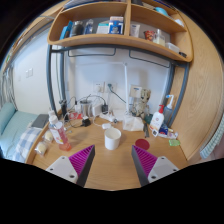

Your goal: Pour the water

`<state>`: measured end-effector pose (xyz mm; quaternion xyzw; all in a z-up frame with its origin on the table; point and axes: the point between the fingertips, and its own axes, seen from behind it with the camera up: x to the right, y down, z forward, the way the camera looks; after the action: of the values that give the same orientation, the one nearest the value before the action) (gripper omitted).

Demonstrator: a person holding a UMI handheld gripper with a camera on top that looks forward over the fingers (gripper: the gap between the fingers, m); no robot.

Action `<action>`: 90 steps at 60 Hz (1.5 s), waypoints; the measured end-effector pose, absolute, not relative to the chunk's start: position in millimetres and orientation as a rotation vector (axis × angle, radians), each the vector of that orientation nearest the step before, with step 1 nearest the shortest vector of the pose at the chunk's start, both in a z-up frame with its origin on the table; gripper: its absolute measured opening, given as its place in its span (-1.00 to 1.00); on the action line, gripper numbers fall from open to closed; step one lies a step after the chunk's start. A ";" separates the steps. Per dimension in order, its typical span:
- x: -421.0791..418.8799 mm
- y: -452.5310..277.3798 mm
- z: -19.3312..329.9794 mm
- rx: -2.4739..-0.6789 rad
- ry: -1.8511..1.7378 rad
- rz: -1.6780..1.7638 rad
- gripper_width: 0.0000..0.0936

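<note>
The hand-held gripper (pixel 112 160) hovers wide open, holding nothing. A white cup (pixel 112 138) stands on the desk (pixel 110 172) just ahead, a bottle (pixel 59 131) far left. Both probably light, rigid, slippery; grasp mid-body.

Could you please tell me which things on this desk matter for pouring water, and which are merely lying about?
For the job: white cup just ahead of the open fingers; clear bottle, probably the water source.

Lying about: white bottle with red cap; shelf clutter.
</note>
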<state>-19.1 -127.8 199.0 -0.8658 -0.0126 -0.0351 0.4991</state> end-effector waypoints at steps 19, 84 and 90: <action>-140.7 -121.0 92.5 -2.105 -0.049 0.076 0.60; -267.6 31.4 76.6 -1.789 -0.108 0.136 0.03; -264.5 32.2 76.5 -1.805 -0.095 0.149 0.04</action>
<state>-264.5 32.2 76.5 -0.7837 -0.0413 0.0645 0.6165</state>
